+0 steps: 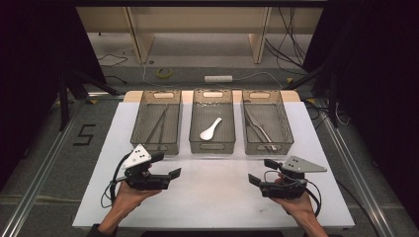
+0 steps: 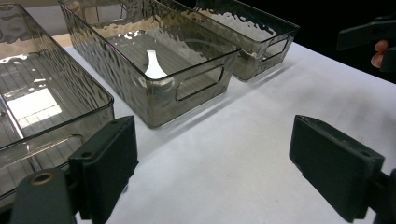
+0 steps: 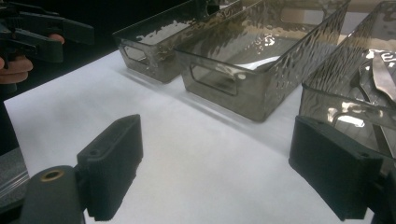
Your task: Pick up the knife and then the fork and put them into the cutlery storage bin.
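Looking across the white table (image 1: 212,197): three smoked clear plastic bins stand in a row. Left bin (image 1: 156,122) holds dark chopsticks, middle bin (image 1: 212,121) a white ceramic spoon (image 1: 211,129), right bin (image 1: 267,122) metal cutlery. Sorting appears finished; nothing lies loose on the table. Left tongs (image 1: 165,165) and right tongs (image 1: 262,171) hover near the front edge, jaws apart, empty.

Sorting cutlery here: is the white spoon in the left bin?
No, the white spoon lies in the middle bin of the three.
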The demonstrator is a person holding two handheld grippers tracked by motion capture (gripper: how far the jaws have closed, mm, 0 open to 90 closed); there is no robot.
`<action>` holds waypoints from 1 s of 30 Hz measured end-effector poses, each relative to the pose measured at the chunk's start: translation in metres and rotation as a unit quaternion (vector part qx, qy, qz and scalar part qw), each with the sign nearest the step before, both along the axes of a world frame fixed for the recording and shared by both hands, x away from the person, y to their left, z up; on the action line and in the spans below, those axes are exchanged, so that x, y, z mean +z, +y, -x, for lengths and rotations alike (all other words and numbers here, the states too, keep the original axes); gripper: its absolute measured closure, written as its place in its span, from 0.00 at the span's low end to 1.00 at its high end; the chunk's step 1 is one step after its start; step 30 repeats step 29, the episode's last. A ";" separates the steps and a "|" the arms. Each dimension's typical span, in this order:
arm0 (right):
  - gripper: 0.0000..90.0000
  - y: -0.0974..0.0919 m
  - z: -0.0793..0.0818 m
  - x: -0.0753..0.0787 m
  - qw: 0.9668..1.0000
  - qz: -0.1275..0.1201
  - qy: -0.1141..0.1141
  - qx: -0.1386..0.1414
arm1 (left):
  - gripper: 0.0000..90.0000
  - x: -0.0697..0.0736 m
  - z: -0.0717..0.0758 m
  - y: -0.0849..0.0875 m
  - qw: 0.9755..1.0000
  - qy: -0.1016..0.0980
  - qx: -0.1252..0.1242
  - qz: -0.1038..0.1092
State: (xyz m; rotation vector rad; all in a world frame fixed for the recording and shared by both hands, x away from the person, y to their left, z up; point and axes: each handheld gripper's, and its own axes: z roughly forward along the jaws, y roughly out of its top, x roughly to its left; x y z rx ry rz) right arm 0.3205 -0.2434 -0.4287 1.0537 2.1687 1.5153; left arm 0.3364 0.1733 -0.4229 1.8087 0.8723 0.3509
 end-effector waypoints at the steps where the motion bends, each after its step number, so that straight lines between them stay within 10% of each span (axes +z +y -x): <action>1: 0.20 0.000 0.001 -0.001 1.000 0.000 0.001 0.000 | 0.16 0.000 0.000 0.000 1.000 0.000 0.000 0.000; 30: 0.19 -0.003 0.003 -0.002 1.000 0.010 0.000 -0.009 | 0.16 0.000 0.000 0.000 1.000 0.000 -0.003 0.001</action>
